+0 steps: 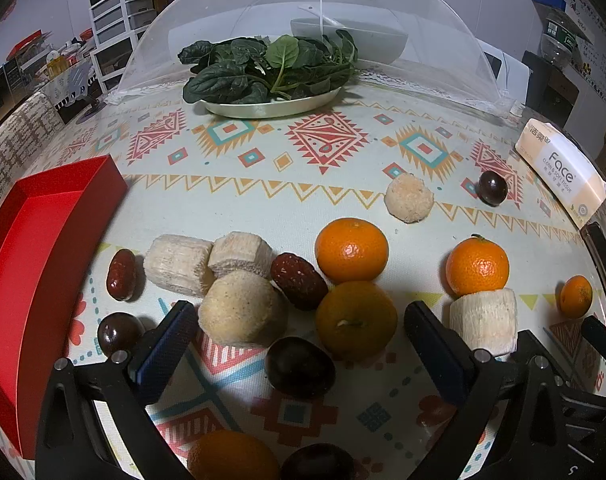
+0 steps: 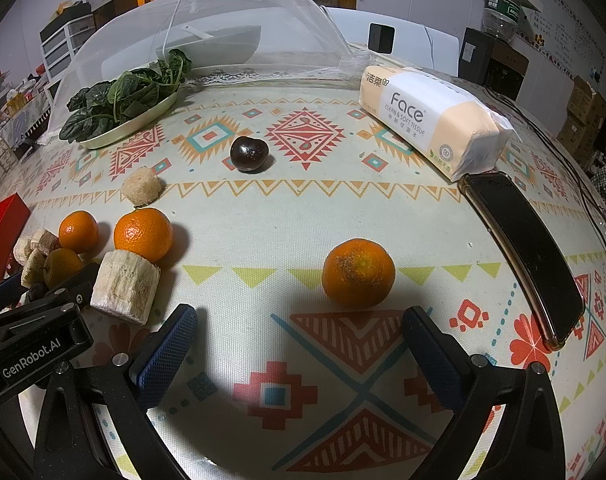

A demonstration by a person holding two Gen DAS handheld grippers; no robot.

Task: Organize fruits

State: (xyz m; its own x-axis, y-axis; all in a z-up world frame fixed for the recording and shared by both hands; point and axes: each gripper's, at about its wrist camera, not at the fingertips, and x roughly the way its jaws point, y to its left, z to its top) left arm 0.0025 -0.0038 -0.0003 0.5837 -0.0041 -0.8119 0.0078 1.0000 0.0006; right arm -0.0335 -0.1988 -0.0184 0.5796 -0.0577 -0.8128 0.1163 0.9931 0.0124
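In the left wrist view my left gripper (image 1: 299,332) is open above the patterned cloth. Between its fingers lie a pale round cake piece (image 1: 241,308), an orange (image 1: 355,320) and a dark chestnut (image 1: 300,367). More oranges (image 1: 351,250), red dates (image 1: 299,286), pale sugarcane chunks (image 1: 179,264) and chestnuts lie around. A red box (image 1: 31,264) stands at the left. In the right wrist view my right gripper (image 2: 299,332) is open and empty, just behind a lone orange (image 2: 358,273). A chestnut (image 2: 248,153) lies farther off. The left gripper's body (image 2: 35,332) shows at the left.
A mesh food cover (image 1: 319,28) stands at the back over a bowl, beside a plate of spinach (image 1: 271,68). A tissue pack (image 2: 431,120) and a dark phone (image 2: 531,256) lie at the right, near the table edge. Storage drawers stand beyond the table.
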